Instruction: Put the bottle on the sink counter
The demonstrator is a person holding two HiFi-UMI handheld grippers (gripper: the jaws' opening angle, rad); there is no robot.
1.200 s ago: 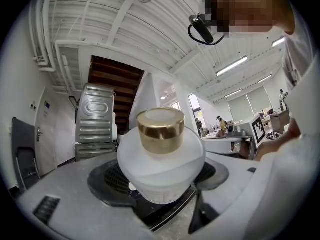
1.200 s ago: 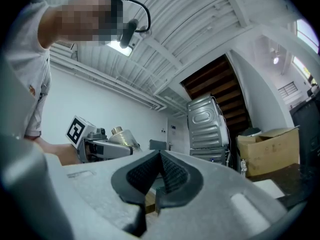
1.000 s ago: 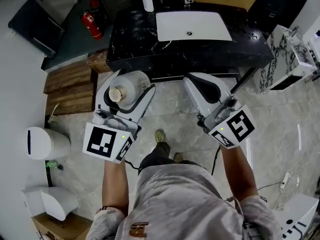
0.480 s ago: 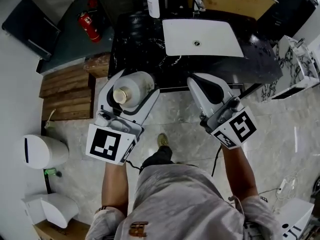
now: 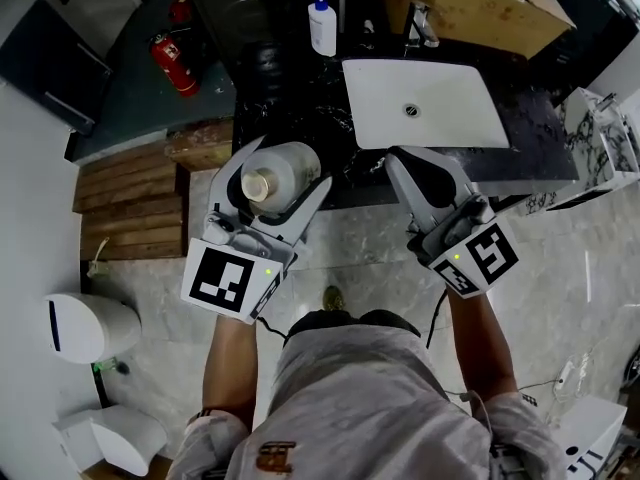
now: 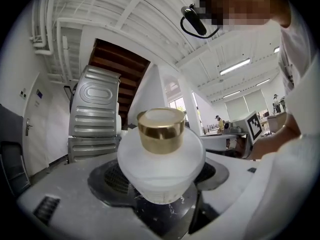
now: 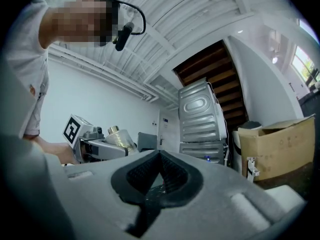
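Note:
A frosted white bottle (image 5: 292,164) with a gold cap (image 5: 257,185) sits between the jaws of my left gripper (image 5: 283,172), which is shut on its body. In the left gripper view the bottle (image 6: 161,169) fills the middle, its cap (image 6: 161,130) on top. It hangs over the front edge of the black marble sink counter (image 5: 290,98), left of the white basin (image 5: 425,103). My right gripper (image 5: 418,164) is shut and empty, near the counter's front edge below the basin. Its closed jaws (image 7: 160,159) hold nothing.
A white pump bottle with a blue top (image 5: 322,25) and a faucet (image 5: 420,23) stand at the counter's back. A cardboard box (image 5: 490,8) lies behind the basin. A red fire extinguisher (image 5: 172,63), wooden boards (image 5: 135,183) and a white bin (image 5: 90,323) are at the left.
Both grippers have come nearer to the counter. The left gripper, still holding the bottle, has moved from over the floor to over the counter's front edge.

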